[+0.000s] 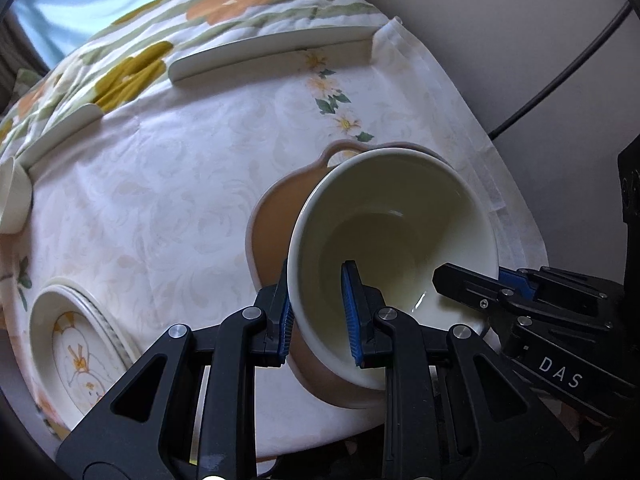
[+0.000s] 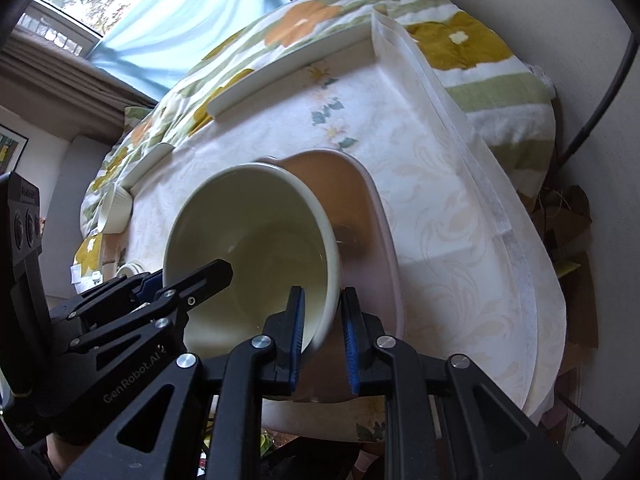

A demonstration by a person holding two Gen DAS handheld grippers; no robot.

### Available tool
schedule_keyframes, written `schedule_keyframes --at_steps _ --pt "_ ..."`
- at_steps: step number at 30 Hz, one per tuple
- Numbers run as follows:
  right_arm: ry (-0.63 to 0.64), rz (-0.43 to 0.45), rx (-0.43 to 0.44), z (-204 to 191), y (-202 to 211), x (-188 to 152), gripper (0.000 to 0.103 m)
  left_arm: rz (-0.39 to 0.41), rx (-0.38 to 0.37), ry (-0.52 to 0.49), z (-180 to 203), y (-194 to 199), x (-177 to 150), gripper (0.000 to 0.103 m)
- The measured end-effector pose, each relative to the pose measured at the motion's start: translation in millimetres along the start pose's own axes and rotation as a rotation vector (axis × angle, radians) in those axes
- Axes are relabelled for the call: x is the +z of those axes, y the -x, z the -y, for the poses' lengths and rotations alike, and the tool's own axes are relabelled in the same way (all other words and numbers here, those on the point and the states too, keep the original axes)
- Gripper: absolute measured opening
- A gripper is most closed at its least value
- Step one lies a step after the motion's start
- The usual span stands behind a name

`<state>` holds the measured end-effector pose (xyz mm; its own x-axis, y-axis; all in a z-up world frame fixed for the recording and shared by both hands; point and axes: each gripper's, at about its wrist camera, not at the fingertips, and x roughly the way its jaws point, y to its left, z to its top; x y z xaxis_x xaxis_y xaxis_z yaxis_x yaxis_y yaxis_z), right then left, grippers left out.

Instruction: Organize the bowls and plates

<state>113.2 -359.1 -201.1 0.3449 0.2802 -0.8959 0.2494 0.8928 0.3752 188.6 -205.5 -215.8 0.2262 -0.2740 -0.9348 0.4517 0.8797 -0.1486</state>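
A deep cream bowl (image 1: pixel 392 220) hangs tilted, carried by both grippers at opposite sides of its rim. My left gripper (image 1: pixel 318 320) is shut on the near rim, one blue pad inside the bowl and one outside. My right gripper (image 2: pixel 324 332) is shut on the rim in the same way. Each shows in the other view: the right gripper (image 1: pixel 480 280) and the left gripper (image 2: pixel 180 280). The cream bowl (image 2: pixel 248 232) overlaps a wide terracotta dish (image 1: pixel 276 232) with a loop handle, which rests on the white tablecloth (image 1: pixel 160 200). Whether the bowl touches the terracotta dish (image 2: pixel 344 188) I cannot tell.
A stack of flower-painted plates (image 1: pixel 76 352) sits at the near left. A small white cup (image 1: pixel 12 196) stands at the left edge. Two flat white pieces (image 1: pixel 272 52) lie along the far side, before a floral quilt (image 1: pixel 224 4). A wall and black cable (image 1: pixel 560 80) are at right.
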Motion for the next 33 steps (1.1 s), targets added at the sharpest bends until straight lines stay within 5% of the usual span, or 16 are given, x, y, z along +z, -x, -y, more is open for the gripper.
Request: schedule_keyframes --at_steps 9,33 --pt "-0.038 -0.008 -0.054 6.6 -11.2 -2.4 0.017 -0.019 0.058 -0.102 8.1 -15.0 0.5 0.019" --pt "0.054 0.025 -0.105 -6.8 24.3 -6.9 0.017 0.044 0.065 -0.075 7.2 19.3 1.2 0.020"
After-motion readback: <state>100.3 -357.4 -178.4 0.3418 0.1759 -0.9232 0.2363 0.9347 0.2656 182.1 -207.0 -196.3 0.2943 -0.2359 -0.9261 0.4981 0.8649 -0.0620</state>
